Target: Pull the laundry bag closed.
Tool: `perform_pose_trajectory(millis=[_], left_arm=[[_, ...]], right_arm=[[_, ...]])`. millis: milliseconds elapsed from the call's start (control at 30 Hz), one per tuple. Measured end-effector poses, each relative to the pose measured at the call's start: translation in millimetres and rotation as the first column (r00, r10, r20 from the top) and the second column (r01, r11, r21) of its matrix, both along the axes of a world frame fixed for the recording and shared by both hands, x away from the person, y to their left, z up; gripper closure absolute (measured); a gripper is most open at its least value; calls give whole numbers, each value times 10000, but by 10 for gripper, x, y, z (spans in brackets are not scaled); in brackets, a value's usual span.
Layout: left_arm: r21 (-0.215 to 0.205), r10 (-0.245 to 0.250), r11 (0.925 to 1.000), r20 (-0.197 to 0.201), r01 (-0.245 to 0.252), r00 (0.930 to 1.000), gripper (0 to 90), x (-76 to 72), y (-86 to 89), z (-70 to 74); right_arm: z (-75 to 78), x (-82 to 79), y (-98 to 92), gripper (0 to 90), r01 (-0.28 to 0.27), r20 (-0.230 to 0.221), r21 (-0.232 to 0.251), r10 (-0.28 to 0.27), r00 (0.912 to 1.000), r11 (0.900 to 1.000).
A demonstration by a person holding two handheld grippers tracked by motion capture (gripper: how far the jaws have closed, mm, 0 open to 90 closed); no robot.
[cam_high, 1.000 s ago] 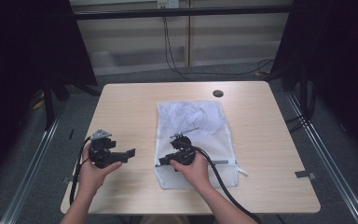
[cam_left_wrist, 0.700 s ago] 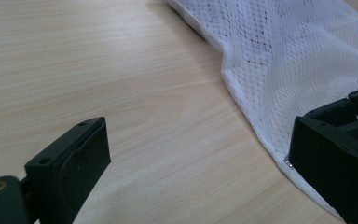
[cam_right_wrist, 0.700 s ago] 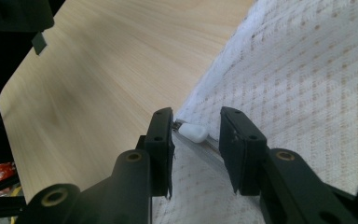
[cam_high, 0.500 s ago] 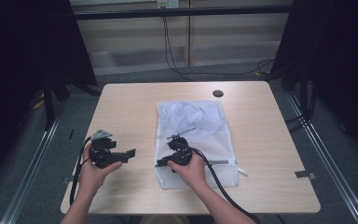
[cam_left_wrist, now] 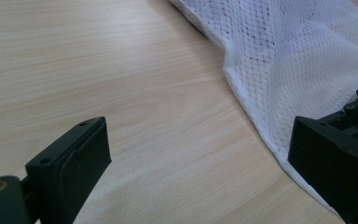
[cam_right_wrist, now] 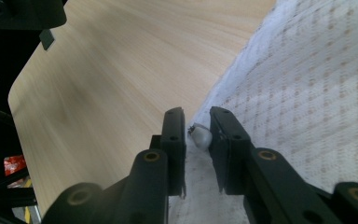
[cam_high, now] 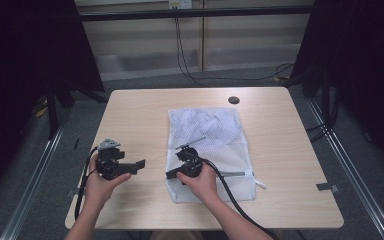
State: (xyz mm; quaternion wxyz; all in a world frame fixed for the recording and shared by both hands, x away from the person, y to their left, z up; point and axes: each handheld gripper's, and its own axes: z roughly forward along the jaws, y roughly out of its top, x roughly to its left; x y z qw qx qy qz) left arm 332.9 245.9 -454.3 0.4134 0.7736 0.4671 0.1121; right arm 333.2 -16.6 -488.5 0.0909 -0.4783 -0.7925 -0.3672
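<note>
Right gripper view puts the risk up close: the right gripper (cam_right_wrist: pixel 197 140) has been closing its jaws within the last moment and they now stand a narrow gap apart, with a small grey zipper pull (cam_right_wrist: pixel 200 136) between them at the edge of the white mesh laundry bag (cam_right_wrist: pixel 307 102). I cannot tell whether the pads press on the pull yet. It is small and rounded, so it could pop out sideways as the jaws meet, or the jaws could pinch loose mesh along with it and snag the zipper. In the left gripper view, the left gripper (cam_left_wrist: pixel 200 154) has its jaws wide apart with nothing between them, low over the wooden table (cam_left_wrist: pixel 121 70), the bag's hem just beside one jaw. Since nothing pins the bag, I judge a pull on the zipper may drag the whole bag. From the high view, the bag lies flat at mid-table, its far end toward a dark round hole (cam_high: pixel 234 100).
</note>
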Motion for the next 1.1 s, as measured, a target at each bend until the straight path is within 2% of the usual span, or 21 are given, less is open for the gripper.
perform_pose_trajectory(millis=[133, 267, 333, 467, 633, 700, 733, 833, 967, 1033, 1100], left_arm=[[4, -3, 10000, -8, 3, 10000, 54, -1, 2, 2], [12, -19, 10000, 2, 19, 10000, 54, 0, 4, 3], [6, -15, 10000, -5, 15, 10000, 54, -1, 1, 0], [4, -30, 10000, -30, 30, 10000, 54, -1, 1, -4], [-18, -91, 10000, -35, 91, 10000, 56, -6, -5, -4], [-115, -152, 9998, -90, 151, 9998, 56, -7, -14, -9], [-5, -222, 9998, -113, 222, 9997, 56, -8, -14, -8], [-184, -245, 9995, -160, 243, 9996, 56, -14, -41, -13], [-291, -292, 9992, -176, 286, 9994, 57, -19, -68, -14], [-269, -346, 9991, -173, 341, 9993, 56, -18, -76, -13], [-321, -415, 9987, -222, 408, 9989, 56, -19, -94, -17]], right_arm=[[-11, 3, 41, 784, -72, 13, -1, 72, 10000, 10000], [-19, 2, 79, 798, 44, -120, -281, -48, 9999, 9996], [-34, 10, 80, 826, 4, -25, -396, -5, 10000, 9992], [-38, 13, 84, 839, 104, -232, -544, -116, 9997, 9985], [-13, 8, 70, 856, 162, -109, -623, -169, 9998, 9979], [0, 7, 61, 863, 182, -159, -549, -191, 9997, 9983], [11, 7, 50, 863, 165, -200, -470, -174, 9996, 9988], [39, 16, 17, 864, 135, -2, -288, -135, 9999, 9995], [101, 15, -26, 864, 242, -93, -137, -243, 9997, 9996], [116, 21, -49, 865, 232, 54, -43, -232, 9997, 9997], [133, 19, -69, 865, 240, 19, 79, -240, 9997, 9997]])
